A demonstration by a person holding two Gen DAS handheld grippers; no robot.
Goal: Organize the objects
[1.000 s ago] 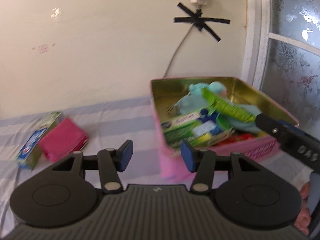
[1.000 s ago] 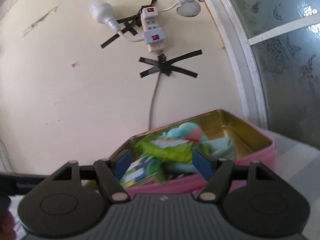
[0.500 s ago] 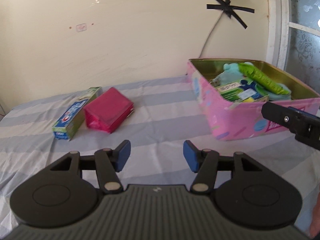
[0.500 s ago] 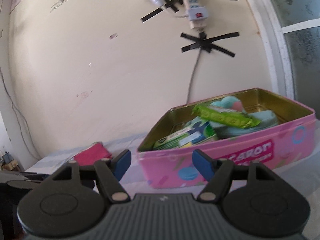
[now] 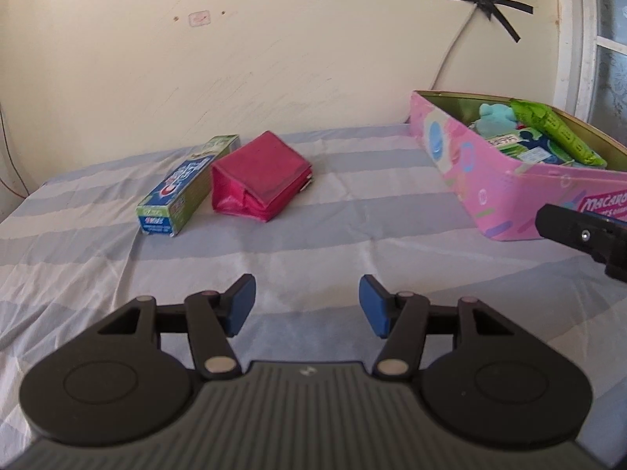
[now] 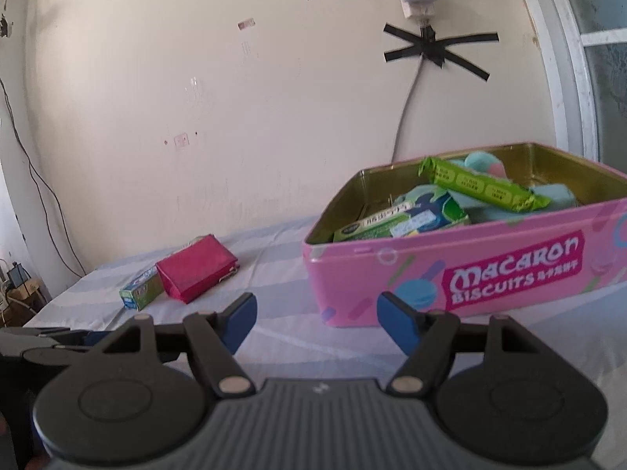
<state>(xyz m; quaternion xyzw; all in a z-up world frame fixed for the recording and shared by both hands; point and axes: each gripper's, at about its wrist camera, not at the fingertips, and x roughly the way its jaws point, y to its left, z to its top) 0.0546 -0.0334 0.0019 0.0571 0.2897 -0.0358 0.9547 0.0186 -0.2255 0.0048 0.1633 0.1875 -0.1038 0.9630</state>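
- Left gripper [image 5: 306,305] – jaws spread, nothing between, above striped sheet [image 5: 352,235].
- Right gripper [image 6: 316,323] – spread, empty, facing pink tin [image 6: 470,270].
- Toothpaste box [image 5: 188,186] touching red pouch [image 5: 260,174].

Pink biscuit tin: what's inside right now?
Inside the pink biscuit tin: a green wrapped bar on top, a green-blue carton, a light-blue soft item. Anything beneath them and the tin's floor is covered.

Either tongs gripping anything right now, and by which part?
Nothing is held. The left tongs and right tongs both stand open over the striped sheet, with nothing between their pads.
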